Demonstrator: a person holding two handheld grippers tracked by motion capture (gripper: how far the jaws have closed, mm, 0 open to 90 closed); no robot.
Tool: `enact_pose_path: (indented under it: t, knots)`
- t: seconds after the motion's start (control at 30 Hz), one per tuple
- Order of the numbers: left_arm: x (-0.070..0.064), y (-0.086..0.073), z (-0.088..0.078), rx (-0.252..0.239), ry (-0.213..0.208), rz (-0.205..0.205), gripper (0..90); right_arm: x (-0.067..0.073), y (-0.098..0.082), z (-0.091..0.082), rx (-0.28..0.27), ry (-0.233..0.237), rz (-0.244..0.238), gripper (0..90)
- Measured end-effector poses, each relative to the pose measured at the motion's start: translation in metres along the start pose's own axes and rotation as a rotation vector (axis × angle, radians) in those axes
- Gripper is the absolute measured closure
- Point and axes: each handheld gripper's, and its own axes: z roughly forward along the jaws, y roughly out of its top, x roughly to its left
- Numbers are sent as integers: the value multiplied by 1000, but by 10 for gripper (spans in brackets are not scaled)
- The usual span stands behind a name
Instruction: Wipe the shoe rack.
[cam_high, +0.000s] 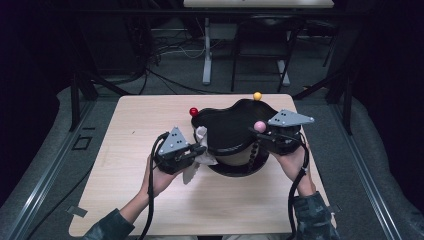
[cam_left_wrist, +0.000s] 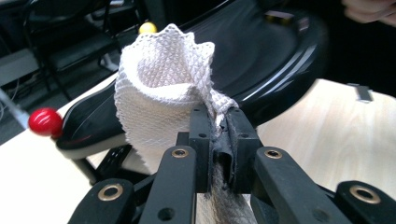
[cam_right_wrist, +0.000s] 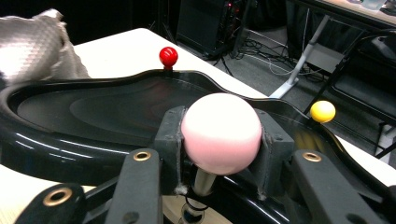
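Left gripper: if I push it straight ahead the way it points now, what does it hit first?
Probably the black tray. The left gripper is shut on the white cloth, whose bunched end leads, so the cloth would likely press against the tray's glossy rim first. Depth is hard to judge here.

Two black, boxy grippers: the left gripper (cam_high: 199, 150) and right gripper (cam_high: 264, 134) each carry a grey three-cornered plate with dark holes, brass-ringed screw holes along the jaw links, and a trailing black cable. Dark mottled sleeves cover both forearms.
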Motion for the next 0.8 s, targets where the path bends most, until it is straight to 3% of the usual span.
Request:
enact_pose_path:
  t: [0.33, 0.53, 0.63, 0.8]
  knots:
    - [-28, 23, -3, -26, -70, 62, 827, 0, 0, 0, 1, 0, 0, 598]
    - [-46, 40, 13, -19, -101, 93, 829, 0, 0, 0, -2, 0, 2, 598]
    - [-54, 48, 23, -7, -99, 111, 829, 0, 0, 0, -2, 0, 1, 598]
    - [-60, 57, 36, 5, -94, 108, 830, 1, 0, 0, -3, -1, 3, 598]
